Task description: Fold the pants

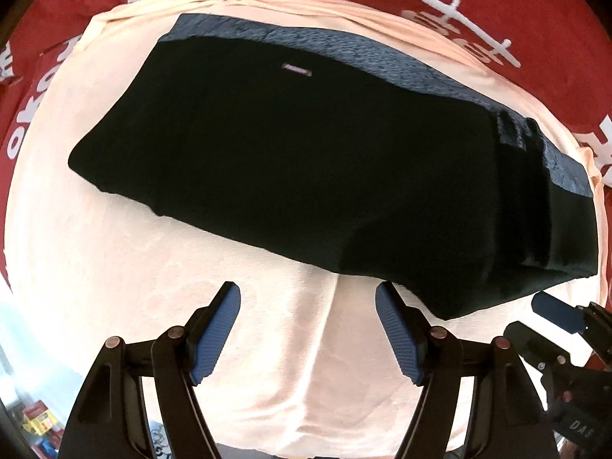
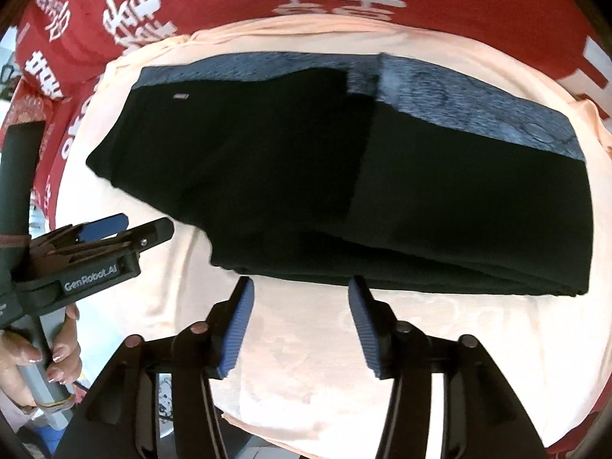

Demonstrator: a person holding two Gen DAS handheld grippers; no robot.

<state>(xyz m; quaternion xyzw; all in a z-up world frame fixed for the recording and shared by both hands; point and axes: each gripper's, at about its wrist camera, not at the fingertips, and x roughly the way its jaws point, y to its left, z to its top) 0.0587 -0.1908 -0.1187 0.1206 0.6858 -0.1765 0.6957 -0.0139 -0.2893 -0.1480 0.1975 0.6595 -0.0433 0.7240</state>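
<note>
The black pants (image 1: 306, 160) lie folded into a compact bundle on a peach cloth (image 1: 114, 267), with a grey-blue waistband along the far edge and a small label on top. They also show in the right wrist view (image 2: 325, 191). My left gripper (image 1: 308, 298) is open and empty, just short of the bundle's near edge. My right gripper (image 2: 300, 290) is open and empty, its tips close to the near edge of the pants. The left gripper shows at the left of the right wrist view (image 2: 126, 233).
The peach cloth covers a round surface over a red cloth (image 2: 229, 4) with white characters. The right gripper's tip (image 1: 554, 311) shows at the right edge of the left wrist view. A hand (image 2: 46, 355) holds the left gripper's handle.
</note>
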